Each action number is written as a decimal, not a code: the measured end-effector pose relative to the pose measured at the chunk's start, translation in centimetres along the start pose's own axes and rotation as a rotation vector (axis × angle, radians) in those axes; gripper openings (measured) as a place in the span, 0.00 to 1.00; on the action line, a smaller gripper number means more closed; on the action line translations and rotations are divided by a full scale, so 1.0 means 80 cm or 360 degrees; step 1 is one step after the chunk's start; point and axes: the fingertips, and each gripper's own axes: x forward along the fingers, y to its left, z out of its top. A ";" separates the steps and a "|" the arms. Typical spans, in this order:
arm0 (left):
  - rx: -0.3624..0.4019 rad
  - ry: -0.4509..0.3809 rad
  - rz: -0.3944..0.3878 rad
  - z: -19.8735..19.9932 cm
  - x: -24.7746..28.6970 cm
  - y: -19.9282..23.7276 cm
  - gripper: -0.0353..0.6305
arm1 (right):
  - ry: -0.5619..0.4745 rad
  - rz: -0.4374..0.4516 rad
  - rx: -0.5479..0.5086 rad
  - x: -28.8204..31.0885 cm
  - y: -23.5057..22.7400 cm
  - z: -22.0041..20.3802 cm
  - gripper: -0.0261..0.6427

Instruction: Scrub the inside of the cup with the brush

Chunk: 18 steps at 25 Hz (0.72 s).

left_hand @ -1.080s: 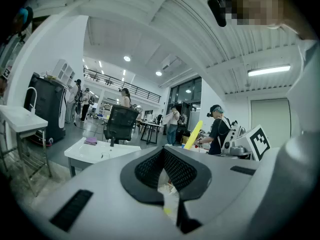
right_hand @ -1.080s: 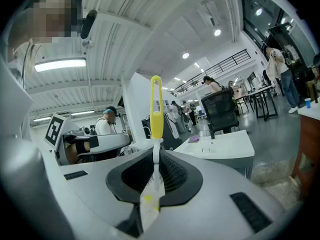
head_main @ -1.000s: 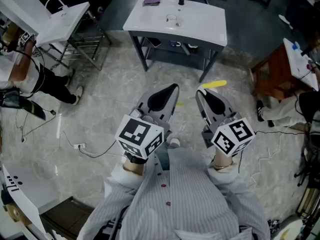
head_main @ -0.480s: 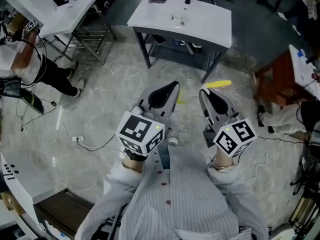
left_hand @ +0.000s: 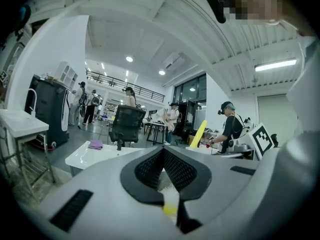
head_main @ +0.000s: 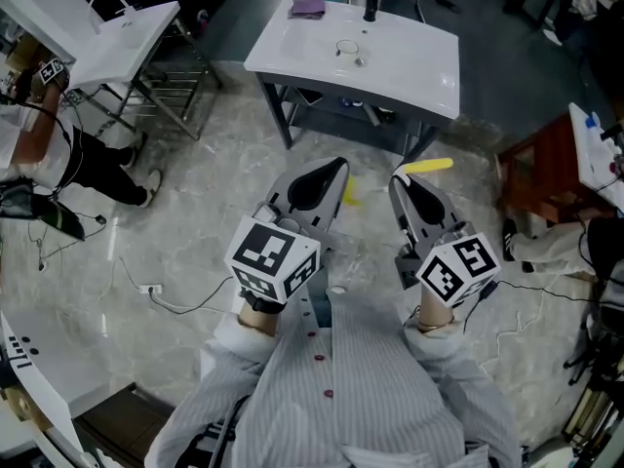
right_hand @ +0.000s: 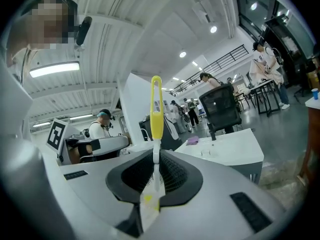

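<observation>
Head view: a person in a striped shirt [head_main: 361, 388] holds both tongs out side by side, apart, above a pale marbled floor [head_main: 195, 213].
Far left: a second person [head_main: 44, 139] stands beside a second tabletop [head_main: 136, 27], which is white and set on a metal frame.
Left tongs [head_main: 336, 174]: pressed together along their ribbed pads. The left gripper view shows a small yellow patch [left_hand: 170, 209] low in the slit; what it is cannot be told.
Tabletop [head_main: 409, 66]: white, with a sunken basin, on a dark frame, ahead of both tongs.
Cup [head_main: 347, 47]: clear and upright near the middle of the tabletop, well apart from both tongs.
Other items there: a purple cloth [head_main: 309, 6] lies at the far-left corner, with a dark upright fitting [head_main: 370, 3] near it on the far edge.
Right tongs [head_main: 400, 181]: clamped on the brush [head_main: 424, 165].
Brush: the white stem sits between the pads, and the yellow looped handle projects past the tips.
Far right: a reddish-brown piece of furniture [head_main: 536, 159] stands on the floor.
</observation>
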 end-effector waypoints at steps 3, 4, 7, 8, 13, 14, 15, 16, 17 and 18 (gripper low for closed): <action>0.0007 0.0015 -0.0032 0.013 0.036 0.044 0.07 | -0.0007 -0.0041 0.0018 0.046 -0.027 0.015 0.13; 0.0012 0.0019 -0.0048 0.018 0.047 0.058 0.07 | -0.0012 -0.0057 0.0021 0.062 -0.035 0.020 0.13; 0.0021 0.0028 -0.0085 0.032 0.079 0.103 0.07 | -0.0025 -0.0104 0.0022 0.110 -0.057 0.037 0.13; 0.0022 0.0031 -0.0094 0.036 0.090 0.118 0.07 | -0.0030 -0.0117 0.0023 0.125 -0.064 0.043 0.13; 0.0034 0.0036 -0.0127 0.050 0.138 0.186 0.07 | -0.0053 -0.0161 0.0020 0.194 -0.097 0.068 0.13; 0.0034 0.0035 -0.0134 0.053 0.146 0.199 0.07 | -0.0055 -0.0165 0.0023 0.206 -0.101 0.072 0.13; 0.0034 0.0035 -0.0142 0.055 0.152 0.211 0.07 | -0.0055 -0.0169 0.0025 0.219 -0.104 0.076 0.13; 0.0030 0.0037 -0.0149 0.056 0.156 0.222 0.07 | -0.0053 -0.0177 0.0025 0.230 -0.107 0.079 0.13; 0.0024 0.0041 -0.0155 0.057 0.159 0.233 0.07 | -0.0049 -0.0189 0.0024 0.241 -0.109 0.080 0.13; 0.0015 0.0047 -0.0161 0.056 0.162 0.243 0.07 | -0.0047 -0.0203 0.0026 0.251 -0.111 0.081 0.13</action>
